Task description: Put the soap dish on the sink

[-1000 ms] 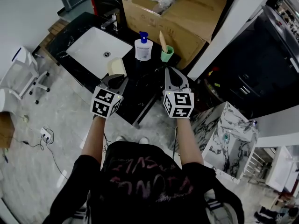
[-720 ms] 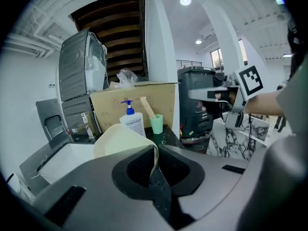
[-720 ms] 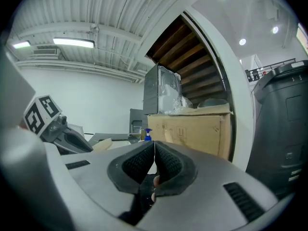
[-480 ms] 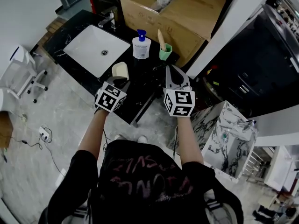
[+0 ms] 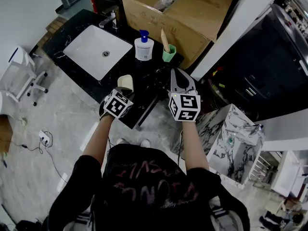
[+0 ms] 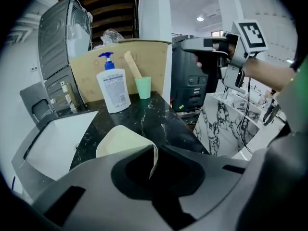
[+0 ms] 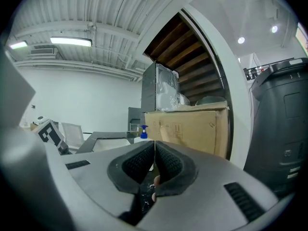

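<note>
The cream soap dish (image 5: pixel 125 79) is held on edge over the front of the black marble counter (image 5: pixel 144 78), with my left gripper (image 5: pixel 123 86) shut on its rim. In the left gripper view the dish (image 6: pixel 120 141) stands out ahead of the jaws, and the white sink basin (image 6: pixel 55 141) lies to its left. The basin (image 5: pixel 96 49) is set in the counter's left half. My right gripper (image 5: pixel 176 76) hovers shut and holds nothing over the counter's right end; its jaws (image 7: pixel 154 146) meet in its own view.
A white pump bottle (image 5: pixel 144 46) and a green cup (image 5: pixel 168 54) holding a wooden piece stand at the counter's back, right of the basin. A big cardboard box (image 5: pixel 192 8) sits behind them. A faucet (image 5: pixel 111 19) is at the basin's far side. A marbled cabinet (image 5: pixel 233 138) stands to the right.
My left gripper has drawn the soap dish a little toward the counter's front edge and turned slightly. The right gripper has stayed in place.
</note>
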